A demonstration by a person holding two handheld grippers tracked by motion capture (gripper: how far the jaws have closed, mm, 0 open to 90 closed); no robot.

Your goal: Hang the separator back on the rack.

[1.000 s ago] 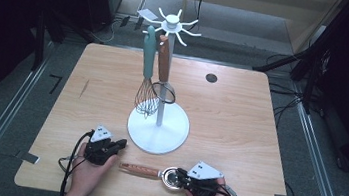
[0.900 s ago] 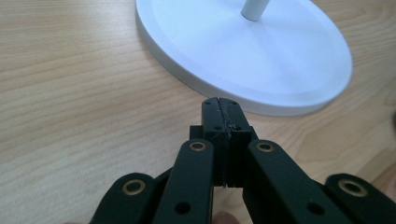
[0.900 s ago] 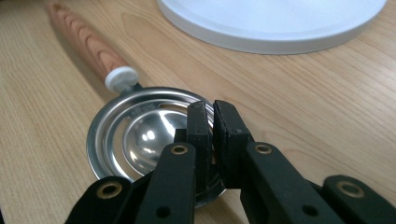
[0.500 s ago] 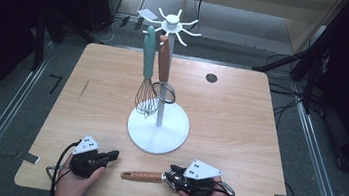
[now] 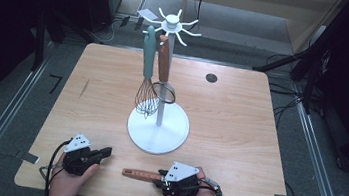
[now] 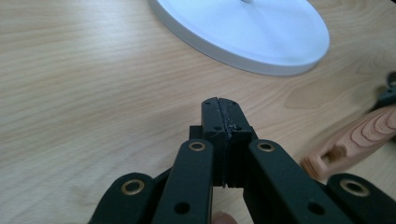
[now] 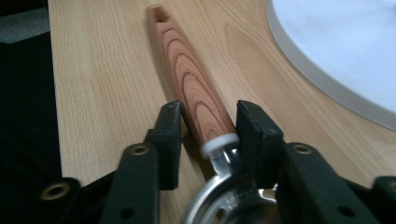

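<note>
Ringed red-brown wood-grain handle (white collar), white stand base, teal whisk, perhaps silver wires.

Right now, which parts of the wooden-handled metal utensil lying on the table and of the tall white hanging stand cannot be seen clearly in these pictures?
- Wooden-handled metal utensil: its metal head is cut off by the bottom edge in the right gripper view and covered by the right gripper in the high view.
- Tall white hanging stand: the left gripper view cuts off everything but its round base.
- Right gripper pads: whether they touch the handle is unclear.
</note>
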